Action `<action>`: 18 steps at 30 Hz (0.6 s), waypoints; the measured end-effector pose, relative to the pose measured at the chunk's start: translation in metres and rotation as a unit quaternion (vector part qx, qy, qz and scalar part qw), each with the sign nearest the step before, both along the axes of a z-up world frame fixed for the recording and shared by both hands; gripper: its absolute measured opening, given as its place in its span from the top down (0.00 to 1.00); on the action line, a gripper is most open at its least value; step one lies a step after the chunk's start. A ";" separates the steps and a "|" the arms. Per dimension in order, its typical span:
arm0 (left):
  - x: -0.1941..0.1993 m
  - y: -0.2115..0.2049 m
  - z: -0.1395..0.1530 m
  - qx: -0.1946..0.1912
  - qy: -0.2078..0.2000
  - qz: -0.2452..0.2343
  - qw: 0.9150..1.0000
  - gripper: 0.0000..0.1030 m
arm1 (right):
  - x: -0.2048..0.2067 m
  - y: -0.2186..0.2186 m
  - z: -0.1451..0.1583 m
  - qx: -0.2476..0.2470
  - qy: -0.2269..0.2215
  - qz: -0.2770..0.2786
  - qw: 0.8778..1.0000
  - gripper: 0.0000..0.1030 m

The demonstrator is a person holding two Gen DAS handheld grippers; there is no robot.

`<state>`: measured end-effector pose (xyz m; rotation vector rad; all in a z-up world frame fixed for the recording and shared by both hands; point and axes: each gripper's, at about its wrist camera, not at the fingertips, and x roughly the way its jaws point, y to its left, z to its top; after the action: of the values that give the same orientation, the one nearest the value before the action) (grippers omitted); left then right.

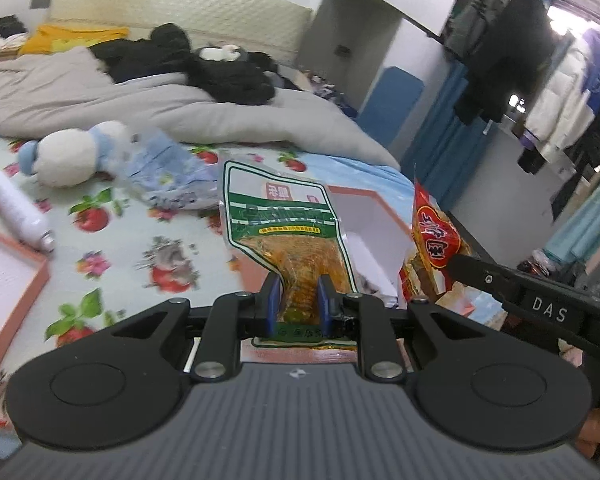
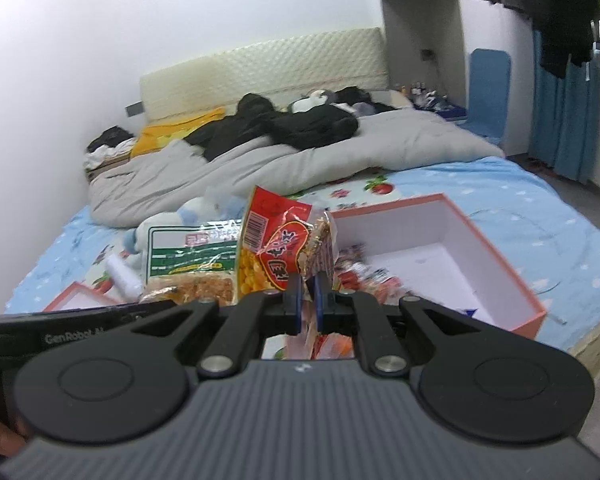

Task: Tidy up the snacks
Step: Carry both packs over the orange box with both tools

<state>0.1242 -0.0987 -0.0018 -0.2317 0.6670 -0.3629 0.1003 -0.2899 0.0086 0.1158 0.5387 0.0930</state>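
Left tongs (image 1: 298, 298) — clamp green packet (image 1: 276, 216) | right tongs (image 2: 307, 298) — red packet (image 2: 278, 240)

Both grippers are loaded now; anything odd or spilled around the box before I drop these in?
Nothing spilled or torn. The left gripper grips the green-bordered packet and the right gripper the red packet, both raised near the open pink box. One oddity: a white spray can lies on its side among the bedding, beside the box lid.

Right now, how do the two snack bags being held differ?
The green bag has a green-and-white label; the red bag is red and yellow. The left gripper holds the green bag, the right gripper the red one. Both are clear packets, pinched at one end by the pink box.
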 end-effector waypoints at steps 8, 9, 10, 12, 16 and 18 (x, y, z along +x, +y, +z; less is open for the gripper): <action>0.075 -0.046 -0.009 0.015 0.018 -0.038 0.999 0.78 | 0.049 -0.034 -0.013 0.001 0.015 -0.024 1.000 0.91; 0.087 -0.052 -0.013 0.018 0.023 -0.042 0.999 0.78 | 0.055 -0.038 -0.017 0.004 0.019 -0.025 0.999 0.91; 0.099 -0.056 -0.018 0.021 0.027 -0.045 0.998 0.78 | 0.064 -0.043 -0.022 0.008 0.025 -0.028 0.999 0.91; 0.123 -0.067 -0.028 0.026 0.038 -0.051 0.998 0.78 | 0.080 -0.051 -0.033 0.010 0.037 -0.032 0.999 0.91; 0.162 -0.088 -0.045 0.034 0.053 -0.065 0.996 0.78 | 0.108 -0.061 -0.053 0.009 0.062 -0.036 0.997 0.91; 0.177 -0.098 -0.052 0.051 0.052 -0.071 0.995 0.78 | 0.123 -0.066 -0.063 0.010 0.072 -0.039 0.997 0.91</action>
<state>0.3013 -0.1969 -0.0541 -0.1075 0.8056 -0.4534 0.2234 -0.3561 -0.0547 0.1631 0.6768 0.0129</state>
